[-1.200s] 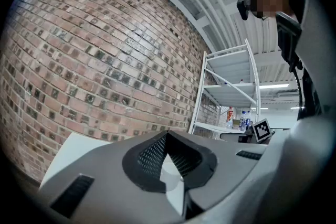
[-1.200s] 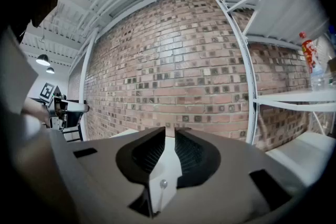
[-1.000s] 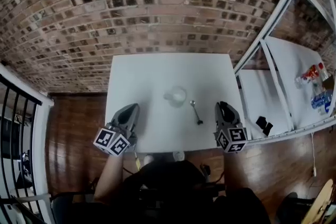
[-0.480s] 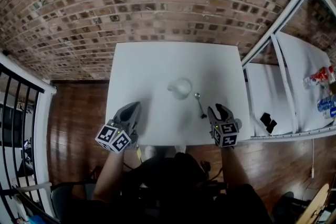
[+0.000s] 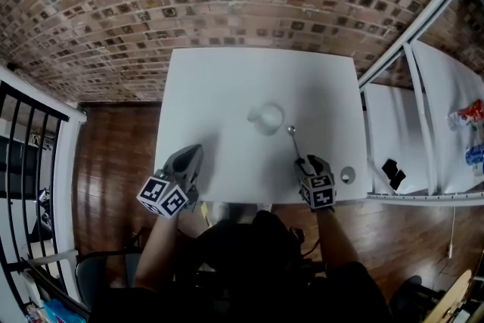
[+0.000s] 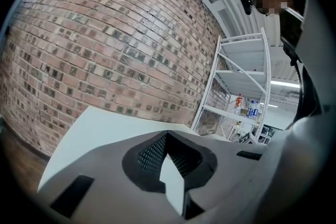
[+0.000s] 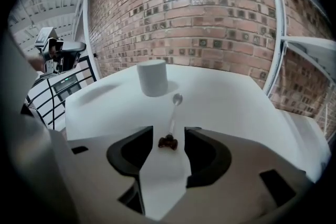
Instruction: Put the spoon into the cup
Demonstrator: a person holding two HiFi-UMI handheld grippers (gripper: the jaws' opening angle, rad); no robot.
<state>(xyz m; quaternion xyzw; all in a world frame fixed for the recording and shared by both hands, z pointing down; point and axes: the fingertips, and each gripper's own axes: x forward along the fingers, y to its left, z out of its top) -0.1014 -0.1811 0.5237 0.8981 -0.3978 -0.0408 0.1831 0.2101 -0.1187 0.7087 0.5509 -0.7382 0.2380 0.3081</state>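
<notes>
Two grippers: right gripper (image 7: pixel 168 131) jaws just opening wide, spoon (image 7: pixel 172 116) handle end between them untouched; left gripper (image 6: pixel 167 137) closed, empty

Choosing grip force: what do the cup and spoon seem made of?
Cup: matte white, opaque, no glare; plastic or paper perhaps. Spoon: shiny silvery bowl and thin stem suggest metal; its dark brown handle end looks like something else.

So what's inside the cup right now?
Nothing sticks out of the cup; its wall hides the inside. The spoon lies on the table beside it, handle end between the right gripper's jaws, which have just been opening.
</notes>
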